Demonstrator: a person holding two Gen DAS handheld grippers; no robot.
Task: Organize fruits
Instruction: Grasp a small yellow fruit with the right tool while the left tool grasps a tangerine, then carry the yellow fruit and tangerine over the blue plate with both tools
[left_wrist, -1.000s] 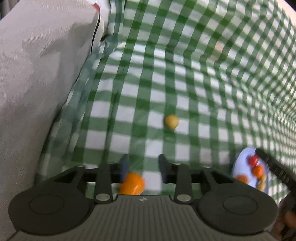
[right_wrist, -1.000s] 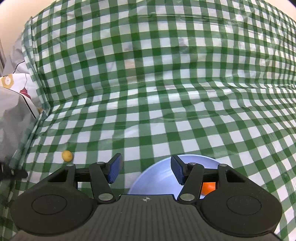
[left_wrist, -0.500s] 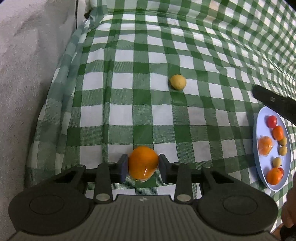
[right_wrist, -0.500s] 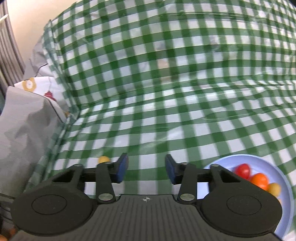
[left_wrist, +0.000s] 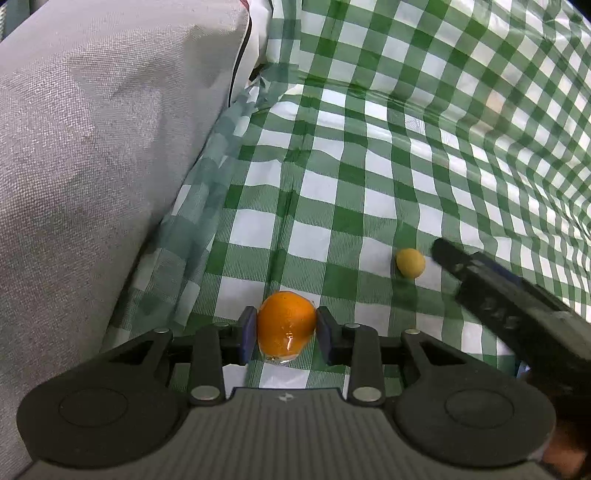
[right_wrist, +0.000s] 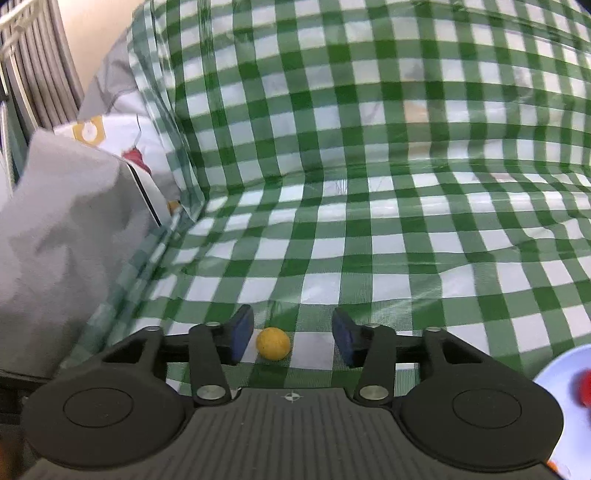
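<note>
An orange fruit (left_wrist: 286, 322) is gripped between the 2 pads of the left tongs (left_wrist: 285, 334), which are closed onto its sides. It is held low over the green checked cloth (left_wrist: 369, 184) on the worktop, beside a grey cushion (left_wrist: 92, 166).

The right tongs (right_wrist: 291, 338) are spread wide and hold nothing. A small yellow fruit (right_wrist: 273, 343) lies on the cloth between the 2 pads, nearer the left pad and touching neither.

The step in hand is judged to be the pick-up of the yellow fruit. It is done well if the tongs are shifted a little to the left so that the fruit is centred, then lowered until the pads sit level with its middle. The pads are best closed slowly: a round fruit nudged by 1 pad first is likely to roll away, and the loose cloth can be pinched.

Only the edge of the pale blue plate (right_wrist: 554, 373) is seen at lower right, with something red on it; both fruits are presumably meant for it.
</note>
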